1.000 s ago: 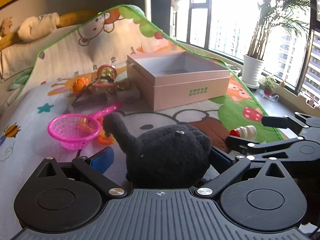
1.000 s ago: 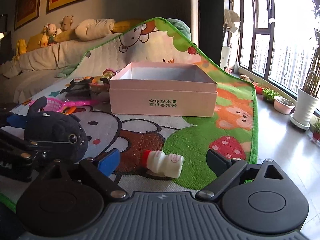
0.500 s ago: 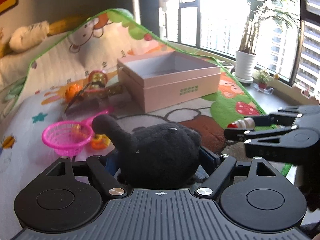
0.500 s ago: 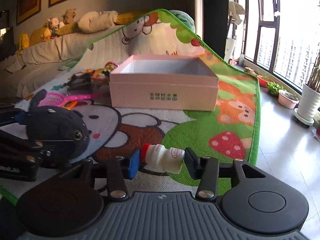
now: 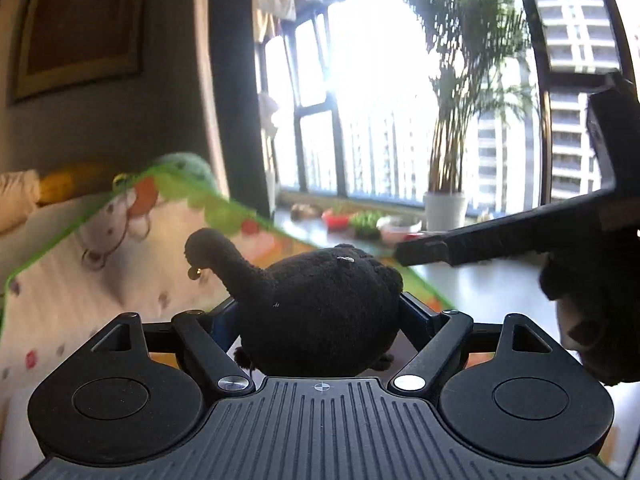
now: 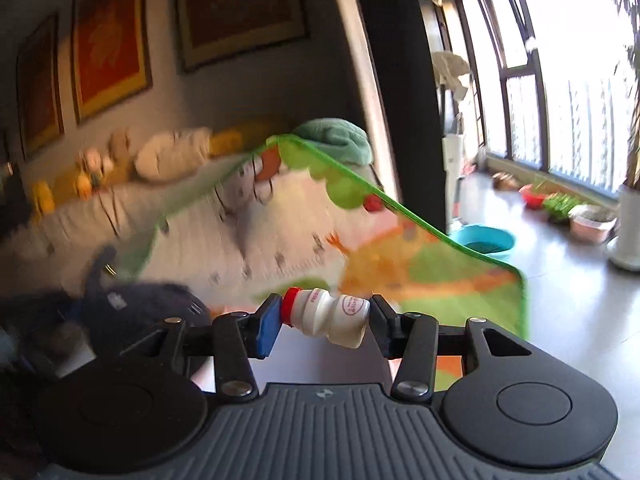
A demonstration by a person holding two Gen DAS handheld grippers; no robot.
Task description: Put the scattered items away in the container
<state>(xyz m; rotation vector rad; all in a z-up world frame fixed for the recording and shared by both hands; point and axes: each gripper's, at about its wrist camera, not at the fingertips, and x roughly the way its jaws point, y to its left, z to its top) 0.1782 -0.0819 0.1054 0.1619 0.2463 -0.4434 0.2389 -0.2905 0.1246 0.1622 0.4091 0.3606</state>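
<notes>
A: Both loads are up off the play mat [image 6: 304, 240]. Left gripper [image 5: 318, 320] has the black plush toy [image 5: 316, 312] between its jaws; the jaws are easing apart, yet the pads look to be pressing the plush flanks on both sides. Soft body, so it may just be springing back.

B: Right side?

A: Right gripper [image 6: 325, 320] pinches the small white bottle [image 6: 328, 316] end to end, red cap against the blue pad, base against the black one. Those jaws are opening a touch as well. The bottle sits tilted, so I'd judge that grip the weaker one.

B: Container?

A: Not in either view now. My call: bring both cameras down until its rim shows, then carry over the opening and let go low. Plush first, it's the bulkier. Bottle after, or it rolls under the plush.

B: Collision risk?

A: Right gripper's finger crosses the left view just past the plush. Keep the hands staggered.

B: Surroundings?

A: Mat is cartoon print with a green edge, its far corner draped up over a sofa [image 6: 100, 216] with soft toys on top. Framed pictures [image 6: 108, 48] on the wall. Windows [image 5: 380, 112] at right, potted palm [image 5: 452, 128], blue basin [image 6: 484, 242] on the tiled floor beyond the mat's edge.
</notes>
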